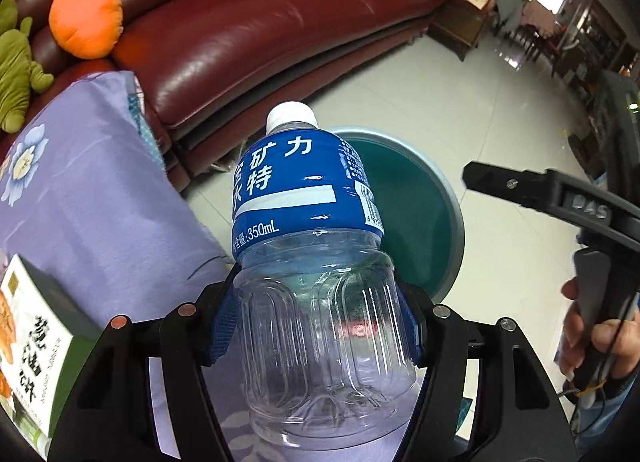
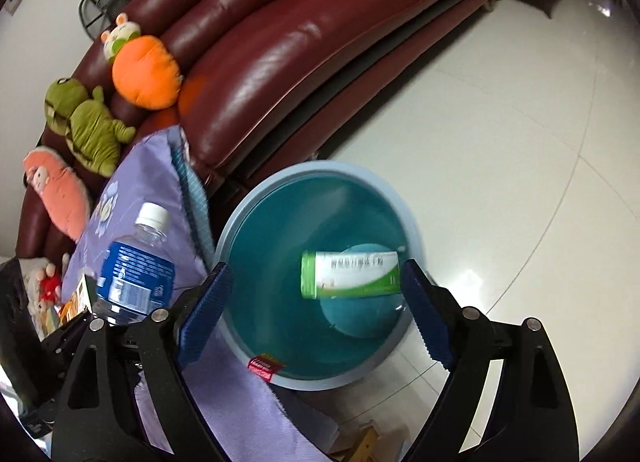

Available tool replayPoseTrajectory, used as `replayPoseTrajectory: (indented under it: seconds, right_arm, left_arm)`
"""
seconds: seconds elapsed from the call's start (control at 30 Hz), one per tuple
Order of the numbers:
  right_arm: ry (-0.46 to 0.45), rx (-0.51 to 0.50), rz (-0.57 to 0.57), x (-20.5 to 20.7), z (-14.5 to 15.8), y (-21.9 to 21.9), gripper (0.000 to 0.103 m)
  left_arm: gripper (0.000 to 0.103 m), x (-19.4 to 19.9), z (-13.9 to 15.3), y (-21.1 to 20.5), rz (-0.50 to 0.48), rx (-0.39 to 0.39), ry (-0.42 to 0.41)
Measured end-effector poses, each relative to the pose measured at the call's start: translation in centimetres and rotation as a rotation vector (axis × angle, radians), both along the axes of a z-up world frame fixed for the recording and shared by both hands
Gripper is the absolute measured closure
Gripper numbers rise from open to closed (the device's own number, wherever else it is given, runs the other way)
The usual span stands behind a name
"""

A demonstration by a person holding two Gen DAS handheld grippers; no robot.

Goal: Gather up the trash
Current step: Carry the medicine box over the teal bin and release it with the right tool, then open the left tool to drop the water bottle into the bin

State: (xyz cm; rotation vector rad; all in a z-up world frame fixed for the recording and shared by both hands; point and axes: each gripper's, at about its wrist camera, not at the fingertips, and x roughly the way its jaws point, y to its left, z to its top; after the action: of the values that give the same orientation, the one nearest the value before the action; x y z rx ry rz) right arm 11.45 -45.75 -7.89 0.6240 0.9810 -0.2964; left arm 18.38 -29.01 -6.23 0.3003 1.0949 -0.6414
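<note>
Home living room, maroon leather sofa (image 2: 280,41), plush toys (image 2: 90,123), tiled floor (image 2: 500,141)

Left gripper (image 1: 316,326) fingers clamped (angled steeply down); right gripper (image 2: 316,310) fingers spread wide.

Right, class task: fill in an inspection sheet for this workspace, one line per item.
Surface: purple floral cloth.
Job's things: water bottle; green-and-white box in the teal bin.
Clutter: printed carton on the cloth.
Grippers: left hand-held gripper shut on the bottle; right hand-held gripper open above the bin.
Cables: thin wire by the person's hand.
Surroundings: red leather sofa, plush toys, tiled floor.
</note>
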Motion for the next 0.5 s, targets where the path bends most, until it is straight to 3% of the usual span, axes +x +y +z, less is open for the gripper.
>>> replayPoseTrajectory:
  seconds: [0.23, 0.3, 0.37, 0.5]
  right_arm:
    - [-0.005, -0.024, -0.028, -0.8, 0.9, -0.6, 0.019]
    - [-0.001, -0.024, -0.029, -0.8, 1.0, -0.6, 0.019]
    - [0.004, -0.028, -0.025, -0.7, 1.1, -0.5, 0.019]
    - [0.014, -0.034, -0.009, -0.3, 1.2, 0.2, 0.019]
  left_arm:
    - [0.034, 1.0, -1.2, -2.2, -0.008, 0.020, 0.009]
    - [0.032, 1.0, -1.2, -2.0, 0.005, 0.014, 0.009]
    - [0.018, 1.2, -1.2, -1.6, 0.031, 0.011, 0.016]
    - [0.016, 0.7, -0.7, -0.2, 0.055, 0.003, -0.003]
